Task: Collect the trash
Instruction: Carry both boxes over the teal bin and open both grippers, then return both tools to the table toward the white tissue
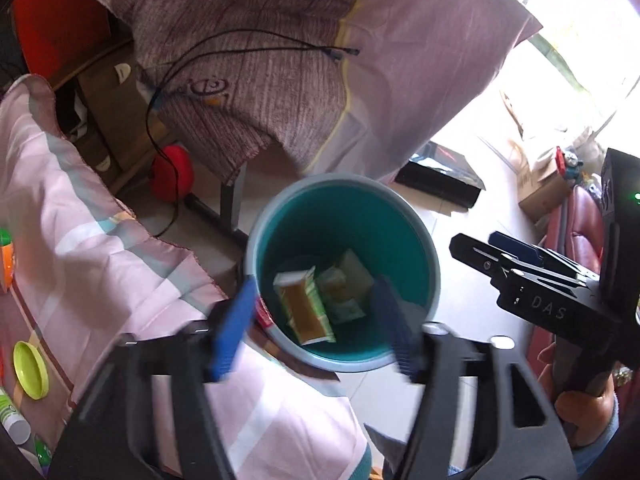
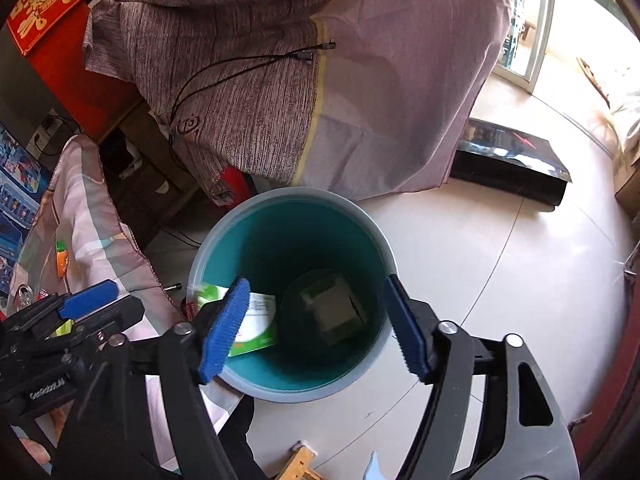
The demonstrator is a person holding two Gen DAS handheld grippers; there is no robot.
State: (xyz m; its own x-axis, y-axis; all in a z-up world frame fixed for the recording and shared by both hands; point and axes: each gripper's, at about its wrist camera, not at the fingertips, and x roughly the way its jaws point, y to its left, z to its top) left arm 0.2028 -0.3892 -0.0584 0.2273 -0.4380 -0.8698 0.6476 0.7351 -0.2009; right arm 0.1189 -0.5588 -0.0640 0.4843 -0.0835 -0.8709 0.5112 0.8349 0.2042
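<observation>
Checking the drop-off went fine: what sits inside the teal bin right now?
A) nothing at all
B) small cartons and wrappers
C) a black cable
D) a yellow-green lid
B: green and tan cartons lie on the bottom of the teal bin, below the open left gripper and the open right gripper.

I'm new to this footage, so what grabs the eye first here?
The teal trash bin on the pale floor fills the middle of both views, with cartons lying at its bottom. Both the left gripper and right gripper hang open above its mouth.
</observation>
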